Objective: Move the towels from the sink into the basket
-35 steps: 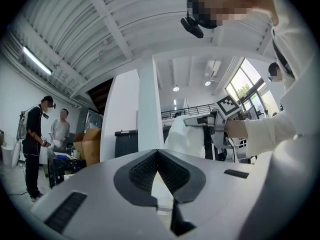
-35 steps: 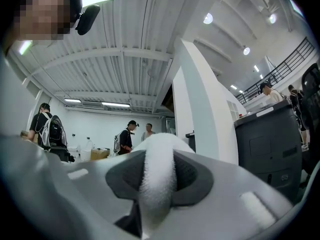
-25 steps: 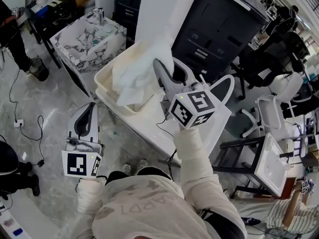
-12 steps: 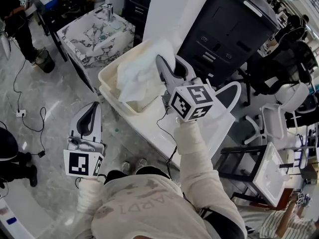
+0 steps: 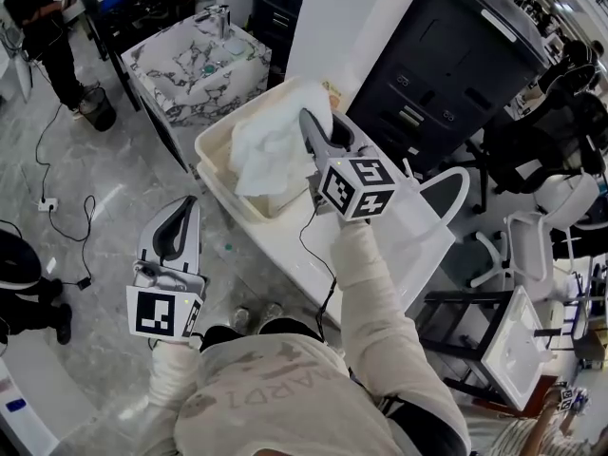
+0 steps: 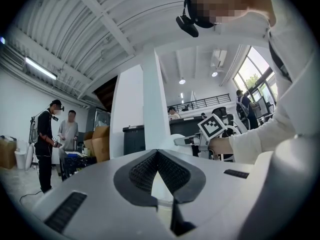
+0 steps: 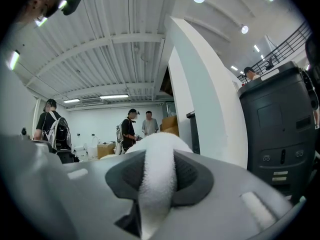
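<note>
A white towel (image 5: 269, 150) hangs from my right gripper (image 5: 312, 124), which is shut on its upper edge. The cloth droops into a cream basket (image 5: 215, 171) on a white table (image 5: 380, 255). In the right gripper view the towel (image 7: 159, 171) fills the gap between the dark pads (image 7: 192, 176). The marble sink (image 5: 195, 60) stands further back on the left, and no towel shows in it. My left gripper (image 5: 181, 213) hangs low on the left over the floor, pointing up, shut and empty. In its own view the left gripper (image 6: 157, 156) has its pads meeting at the tip.
A white pillar (image 5: 332, 17) and a black cabinet (image 5: 465, 65) stand behind the basket. White chairs (image 5: 556, 193) are at the right. A person (image 5: 43, 17) stands at the far left by a dark bin (image 5: 98, 107). Cables (image 5: 57, 198) lie on the grey floor.
The head view has drifted, so sink and basket sit lower and further right in the picture. The right gripper stays shut on the towel over the basket. The left gripper has hardly moved.
</note>
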